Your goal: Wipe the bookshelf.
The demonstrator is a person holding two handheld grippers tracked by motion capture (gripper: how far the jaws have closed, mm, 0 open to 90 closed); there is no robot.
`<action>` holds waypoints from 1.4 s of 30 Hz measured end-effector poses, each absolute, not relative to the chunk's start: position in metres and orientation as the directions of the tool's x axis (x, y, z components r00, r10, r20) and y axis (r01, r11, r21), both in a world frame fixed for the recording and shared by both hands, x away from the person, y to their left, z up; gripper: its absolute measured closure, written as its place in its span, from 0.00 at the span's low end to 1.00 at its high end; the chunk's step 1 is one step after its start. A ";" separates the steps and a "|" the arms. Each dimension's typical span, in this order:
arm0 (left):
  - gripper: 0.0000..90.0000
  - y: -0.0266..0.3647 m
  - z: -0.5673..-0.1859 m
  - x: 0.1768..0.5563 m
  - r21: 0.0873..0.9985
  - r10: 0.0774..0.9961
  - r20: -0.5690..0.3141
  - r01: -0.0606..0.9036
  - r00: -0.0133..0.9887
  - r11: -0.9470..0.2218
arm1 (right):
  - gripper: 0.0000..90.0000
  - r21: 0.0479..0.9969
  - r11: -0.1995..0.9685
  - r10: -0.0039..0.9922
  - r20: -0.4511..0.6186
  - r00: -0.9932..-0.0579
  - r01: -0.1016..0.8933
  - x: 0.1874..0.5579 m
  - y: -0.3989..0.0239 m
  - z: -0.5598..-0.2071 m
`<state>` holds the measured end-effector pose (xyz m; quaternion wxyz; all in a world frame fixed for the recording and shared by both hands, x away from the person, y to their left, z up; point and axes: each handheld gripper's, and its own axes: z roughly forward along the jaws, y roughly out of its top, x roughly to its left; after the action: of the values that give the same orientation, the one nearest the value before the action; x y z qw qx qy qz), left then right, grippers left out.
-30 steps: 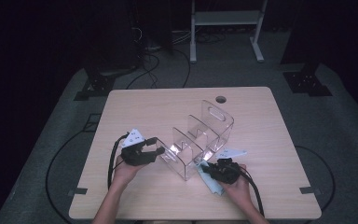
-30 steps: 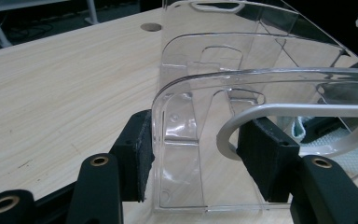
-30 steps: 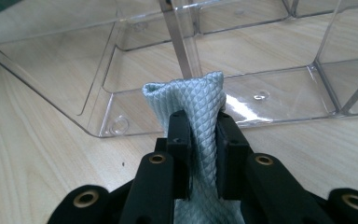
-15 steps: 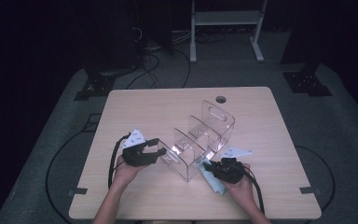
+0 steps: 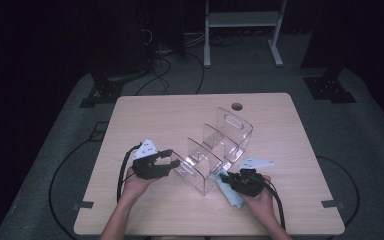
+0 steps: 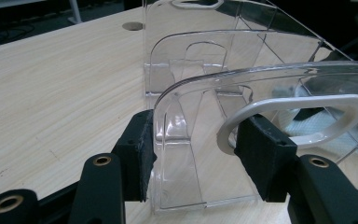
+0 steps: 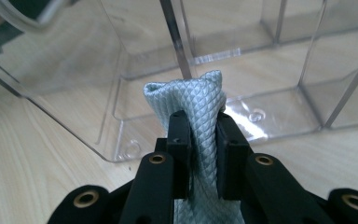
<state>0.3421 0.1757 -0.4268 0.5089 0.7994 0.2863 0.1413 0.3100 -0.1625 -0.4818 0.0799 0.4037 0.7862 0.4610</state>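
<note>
Dark floor and trailing cables surround the pale wooden table (image 5: 145, 115) I am working over, and compared with a second ago very little has shifted: my left gripper (image 5: 166, 161) sits at the same spot against the near end of the clear plastic divided organiser (image 5: 220, 145), while my right gripper (image 5: 226, 178) has edged slightly toward the near edge of the table, so the light blue-grey textured cloth (image 5: 228, 191) now lies a touch farther from the organiser's front corner than it did. The organiser itself stands where it stood, upright near the middle of the table, running diagonally away from me toward the round hole in the tabletop (image 5: 237, 106). In the left gripper view my left gripper (image 6: 193, 154) is clamped across the organiser's curved end wall (image 6: 186, 140), one pad on the outside, the other by the oval handle cut-out (image 6: 293, 119). In the right gripper view my right gripper (image 7: 200, 140) is pinched tight on the cloth (image 7: 191, 100), which bunches up above the pads in a diamond-weave fold, just in front of the organiser's transparent side wall (image 7: 242, 60). Its partitions are see-through, with wood grain showing through them.
</note>
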 end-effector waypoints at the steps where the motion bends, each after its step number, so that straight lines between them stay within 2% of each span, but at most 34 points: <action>1: 0.53 0.176 -0.427 0.342 0.895 0.599 -0.067 0.314 0.798 -0.317 | 0.87 0.776 0.266 0.713 0.241 -0.659 0.571 0.311 -0.162 -0.485; 3: 0.53 0.175 -0.427 0.342 0.894 0.595 -0.064 0.310 0.801 -0.322 | 0.87 0.762 0.272 0.721 0.243 -0.649 0.587 0.311 -0.161 -0.487; 9: 0.53 0.175 -0.427 0.343 0.896 0.594 -0.067 0.310 0.802 -0.317 | 0.87 0.811 0.247 0.711 0.221 -0.667 0.531 0.305 -0.166 -0.467; 14: 0.52 0.174 -0.427 0.342 0.897 0.592 -0.061 0.305 0.804 -0.321 | 0.87 0.761 0.274 0.704 0.258 -0.662 0.588 0.307 -0.166 -0.484; 18: 0.51 0.174 -0.427 0.344 0.899 0.595 -0.062 0.303 0.801 -0.315 | 0.87 0.819 0.210 0.690 0.264 -0.674 0.535 0.300 -0.176 -0.462; 22: 0.51 0.171 -0.428 0.344 0.901 0.595 -0.055 0.297 0.802 -0.317 | 0.87 0.847 0.215 0.684 0.226 -0.694 0.487 0.291 -0.176 -0.448; 31: 0.52 0.172 -0.428 0.344 0.900 0.591 -0.053 0.296 0.805 -0.322 | 0.87 0.806 0.247 0.671 0.259 -0.695 0.539 0.297 -0.170 -0.462; 38: 0.52 0.172 -0.428 0.344 0.901 0.593 -0.053 0.295 0.803 -0.318 | 0.87 0.847 0.228 0.639 0.242 -0.730 0.480 0.282 -0.171 -0.440; 42: 0.52 0.171 -0.428 0.344 0.900 0.592 -0.051 0.293 0.805 -0.321 | 0.87 0.854 0.258 0.614 0.217 -0.759 0.452 0.278 -0.161 -0.438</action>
<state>0.3443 0.1713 -0.4277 0.5126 0.7997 0.2767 0.1456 0.2779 -0.1611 -0.4377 0.0796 0.3379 0.7890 0.5070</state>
